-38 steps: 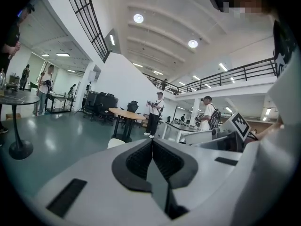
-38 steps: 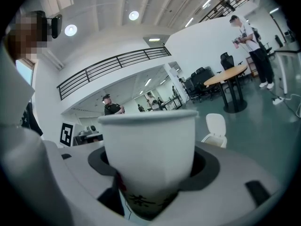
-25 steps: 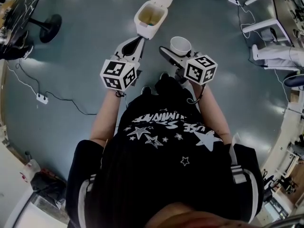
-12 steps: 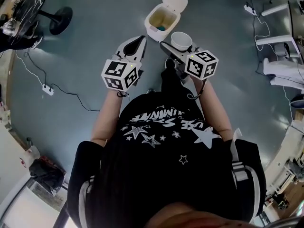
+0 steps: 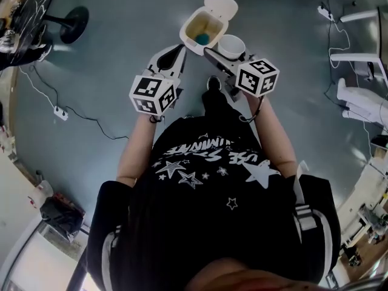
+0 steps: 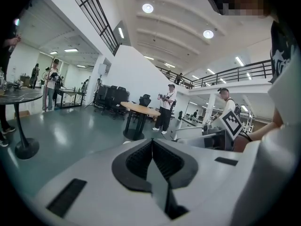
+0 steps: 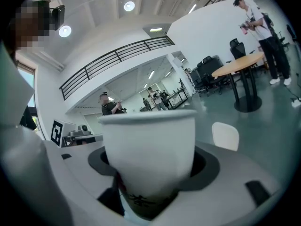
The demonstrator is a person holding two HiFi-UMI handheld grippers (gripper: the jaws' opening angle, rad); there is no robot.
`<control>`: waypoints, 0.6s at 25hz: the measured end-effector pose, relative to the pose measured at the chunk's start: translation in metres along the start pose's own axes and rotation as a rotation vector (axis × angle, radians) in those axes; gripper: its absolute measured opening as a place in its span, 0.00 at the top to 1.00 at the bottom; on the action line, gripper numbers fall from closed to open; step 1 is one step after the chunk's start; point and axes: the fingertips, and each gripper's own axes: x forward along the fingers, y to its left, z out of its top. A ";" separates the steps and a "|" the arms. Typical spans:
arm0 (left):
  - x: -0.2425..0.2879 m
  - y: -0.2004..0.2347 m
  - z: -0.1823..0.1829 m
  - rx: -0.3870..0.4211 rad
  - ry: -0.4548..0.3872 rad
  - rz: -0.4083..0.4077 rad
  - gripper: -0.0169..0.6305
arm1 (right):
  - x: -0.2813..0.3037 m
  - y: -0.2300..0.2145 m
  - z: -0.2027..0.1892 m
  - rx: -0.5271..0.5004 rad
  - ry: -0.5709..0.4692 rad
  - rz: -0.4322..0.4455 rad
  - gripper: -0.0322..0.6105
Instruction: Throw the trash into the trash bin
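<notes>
A white paper cup (image 5: 231,46) (image 7: 149,159) stands upright between the jaws of my right gripper (image 5: 224,58) (image 7: 150,173), which is shut on it. The white trash bin (image 5: 193,39) stands on the floor with its lid flipped open (image 5: 220,3), something blue lying inside. The cup hangs just to the right of the bin's rim in the head view. My left gripper (image 5: 171,58) (image 6: 151,161) is shut with nothing between its pads, just left of the bin's near corner.
A power strip (image 5: 59,112) and its cable lie on the floor at the left. A round black table base (image 5: 77,24) stands at the upper left. In the gripper views a round wooden table (image 6: 136,111) and several people stand farther off.
Both grippers and the bin have come closer together in the head view: the cup now hangs beside the bin's rim. The grip on the cup is unchanged.
</notes>
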 end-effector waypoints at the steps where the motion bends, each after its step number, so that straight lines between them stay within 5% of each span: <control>1: 0.008 0.002 0.000 -0.006 0.006 0.008 0.95 | 0.002 -0.007 0.003 -0.002 0.005 0.003 0.43; 15: 0.107 0.016 0.022 -0.022 0.001 0.108 0.95 | 0.020 -0.089 0.046 0.003 0.053 0.077 0.43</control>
